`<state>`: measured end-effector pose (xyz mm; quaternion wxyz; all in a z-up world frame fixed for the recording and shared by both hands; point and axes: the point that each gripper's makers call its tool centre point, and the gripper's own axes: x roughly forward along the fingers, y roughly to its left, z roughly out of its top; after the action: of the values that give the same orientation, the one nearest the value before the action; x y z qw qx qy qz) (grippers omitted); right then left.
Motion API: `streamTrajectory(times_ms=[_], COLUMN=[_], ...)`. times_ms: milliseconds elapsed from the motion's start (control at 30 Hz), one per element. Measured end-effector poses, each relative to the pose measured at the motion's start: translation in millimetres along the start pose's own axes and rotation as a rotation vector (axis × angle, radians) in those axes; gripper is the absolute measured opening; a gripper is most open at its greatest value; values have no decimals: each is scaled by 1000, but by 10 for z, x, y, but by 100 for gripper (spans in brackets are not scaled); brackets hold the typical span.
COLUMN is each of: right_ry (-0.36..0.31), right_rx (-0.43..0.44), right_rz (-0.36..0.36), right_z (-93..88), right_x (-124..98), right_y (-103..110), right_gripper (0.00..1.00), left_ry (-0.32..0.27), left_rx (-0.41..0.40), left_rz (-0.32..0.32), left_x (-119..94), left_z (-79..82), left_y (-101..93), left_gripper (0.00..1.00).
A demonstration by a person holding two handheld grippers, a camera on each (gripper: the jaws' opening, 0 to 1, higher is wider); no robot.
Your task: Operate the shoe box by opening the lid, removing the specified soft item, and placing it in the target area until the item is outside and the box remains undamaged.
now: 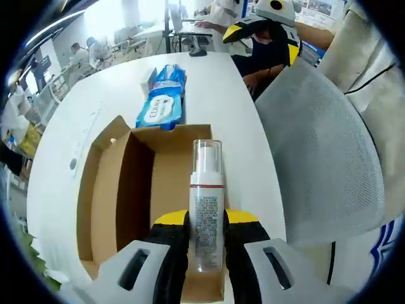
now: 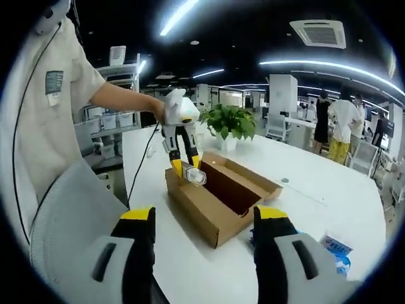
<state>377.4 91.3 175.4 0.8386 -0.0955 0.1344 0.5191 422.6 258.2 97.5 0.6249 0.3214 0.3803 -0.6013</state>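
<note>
In your left gripper view, your left tool (image 1: 207,244) pinches a clear pump bottle (image 1: 206,212) between its jaws, the bottle standing along them with its white cap pointing away from you. Right under and ahead of the tool sits the open box (image 1: 120,183), flaps spread on the white tabletop (image 1: 237,101). Beyond the box's far edge lies a blue wipes pack (image 1: 162,98). A grey mesh chair back (image 1: 323,158) is off to the tool's right.

In your right gripper view, your right tool (image 2: 202,253) stands spread, gripping nothing. Ahead of it, the box (image 2: 218,190) lies open on the tabletop (image 2: 316,183), and the left tool (image 2: 188,168) holds the bottle (image 2: 196,177) just above the box's left end. A potted plant (image 2: 229,123) stands beyond the box.
</note>
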Motion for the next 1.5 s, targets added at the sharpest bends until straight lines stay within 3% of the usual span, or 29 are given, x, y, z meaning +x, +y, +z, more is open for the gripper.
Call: streamTrajectory(times_ms=[333, 733, 1267, 1500], right_ry=[-13, 32, 77, 90], right_rx=[-73, -167, -251, -277], right_rz=[88, 197, 214, 232], right_z=[146, 178, 175, 186], right_x=[194, 396, 458, 418], right_y=[139, 244, 315, 347], right_gripper=[37, 31, 19, 19], left_ry=[-79, -159, -220, -263], left_rx=[76, 152, 209, 215], left_rz=[-43, -43, 6, 27], left_x=[-85, -71, -5, 43], left_z=[417, 826, 1084, 1134], left_y=[-311, -502, -638, -659], left_gripper=[19, 19, 19, 19])
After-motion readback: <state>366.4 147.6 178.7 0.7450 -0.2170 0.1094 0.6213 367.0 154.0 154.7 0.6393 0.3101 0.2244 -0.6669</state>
